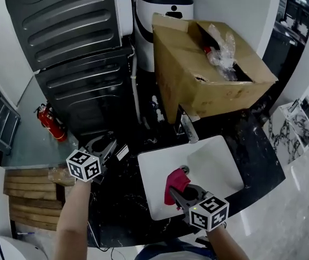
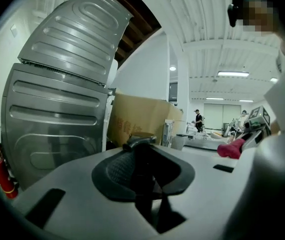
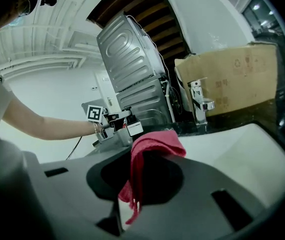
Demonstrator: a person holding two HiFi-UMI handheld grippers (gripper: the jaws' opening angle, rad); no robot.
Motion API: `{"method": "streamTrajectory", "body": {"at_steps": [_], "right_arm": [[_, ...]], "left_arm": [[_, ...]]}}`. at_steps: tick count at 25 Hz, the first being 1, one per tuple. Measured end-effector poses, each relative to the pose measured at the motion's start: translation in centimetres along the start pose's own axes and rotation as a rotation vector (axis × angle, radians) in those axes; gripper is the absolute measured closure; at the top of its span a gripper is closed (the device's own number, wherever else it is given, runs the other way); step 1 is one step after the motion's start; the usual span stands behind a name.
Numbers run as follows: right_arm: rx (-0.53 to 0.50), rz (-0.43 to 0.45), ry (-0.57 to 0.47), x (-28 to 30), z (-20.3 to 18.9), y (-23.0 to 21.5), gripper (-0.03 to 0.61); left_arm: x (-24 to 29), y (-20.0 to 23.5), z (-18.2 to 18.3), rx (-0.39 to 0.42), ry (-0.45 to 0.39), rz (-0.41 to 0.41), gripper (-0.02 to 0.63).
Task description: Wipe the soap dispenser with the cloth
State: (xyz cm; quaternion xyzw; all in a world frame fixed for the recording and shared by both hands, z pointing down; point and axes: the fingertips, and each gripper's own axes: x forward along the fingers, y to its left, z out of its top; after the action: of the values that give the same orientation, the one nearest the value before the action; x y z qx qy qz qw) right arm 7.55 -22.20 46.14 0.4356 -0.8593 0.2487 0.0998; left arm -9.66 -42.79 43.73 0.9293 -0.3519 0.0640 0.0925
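Plainly the two hands share the work. The left gripper has its jaws drawn narrow on a dark upright thing with a pump spout at its top, which I take to be the soap dispenser. The right gripper has its jaws closed on a red cloth. The cloth is pinched at a fold, so a rounded pad stands above the jaws and a loose tail hangs below, leaving soft fabric out front to rub with.

The right gripper hangs over the white sink, near the faucet. The left is over the black surface beside the sink, well apart from the cloth. Gripping the dispenser by its body would steady it and let it be turned toward the cloth. Bringing the two together is, I judge, the step in hand; no wiping contact shows.

Much of the dispenser is hard to read. From the head view it is lost against the dark surface and behind the left gripper. The left gripper view gives only a black silhouette and the spout, so its shape lower down cannot be made out. The cardboard box hides whatever stands behind the faucet.
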Motion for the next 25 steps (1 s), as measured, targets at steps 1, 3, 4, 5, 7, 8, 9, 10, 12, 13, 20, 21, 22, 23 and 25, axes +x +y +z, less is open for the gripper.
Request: {"method": "streamTrajectory", "body": {"at_steps": [1,3,4,5,7,8,9,10,12,13,20,21,22,23,25], "right_arm": [[0.004,-0.005,0.003,0.2,-0.1,-0.1,0.529],[0.015,-0.015,0.011,0.6,-0.4,-0.4,0.529],[0.022,-0.019,0.016,0.7,-0.6,-0.5,0.529],[0.032,-0.022,0.022,0.8,-0.7,-0.6,0.529],[0.054,-0.024,0.029,0.9,-0.9,-0.6,0.529],[0.063,-0.025,0.031,1.0,-1.0,-0.5,0.529],[0.069,-0.027,0.032,1.0,-1.1,-0.4,0.529],[0.072,-0.029,0.031,1.1,-1.2,-0.2,0.529],[0.069,-0.031,0.025,1.1,-1.2,0.2,0.529],[0.065,-0.033,0.018,1.0,-1.0,0.4,0.529],[0.022,-0.103,-0.053,-1.2,0.9,0.4,0.529],[0.015,-0.111,-0.066,-1.6,1.3,0.6,0.529],[0.009,-0.117,-0.081,-1.9,1.7,0.8,0.529],[0.004,-0.123,-0.096,-2.3,2.1,1.0,0.529],[-0.010,-0.138,-0.120,-3.1,2.7,1.5,0.529]], "left_arm": [[0.5,0.4,-0.4,0.004,0.004,-0.006,0.523],[1.1,0.9,-0.8,0.012,-0.004,-0.019,0.523],[1.3,1.1,-0.8,0.018,-0.010,-0.026,0.523],[1.5,1.1,-0.8,0.031,-0.013,-0.032,0.523],[1.7,0.9,-0.7,0.076,-0.010,-0.037,0.523],[1.8,0.8,-0.8,0.097,-0.005,-0.034,0.522],[1.8,0.7,-0.9,0.113,0.001,-0.027,0.522],[1.8,0.7,-1.0,0.123,0.007,-0.016,0.519],[1.6,0.9,-1.3,0.116,0.018,0.014,0.513],[1.4,0.9,-1.3,0.100,0.018,0.029,0.488],[-4.5,1.4,-0.8,-0.076,-0.121,0.181,0.417],[-5.8,1.2,-0.9,-0.086,-0.130,0.197,0.424],[-7.1,0.8,-1.0,-0.086,-0.138,0.213,0.456],[-8.5,0.2,-0.9,-0.083,-0.151,0.229,0.497],[-11.3,-1.1,-0.3,-0.077,-0.198,0.259,0.600]]}}
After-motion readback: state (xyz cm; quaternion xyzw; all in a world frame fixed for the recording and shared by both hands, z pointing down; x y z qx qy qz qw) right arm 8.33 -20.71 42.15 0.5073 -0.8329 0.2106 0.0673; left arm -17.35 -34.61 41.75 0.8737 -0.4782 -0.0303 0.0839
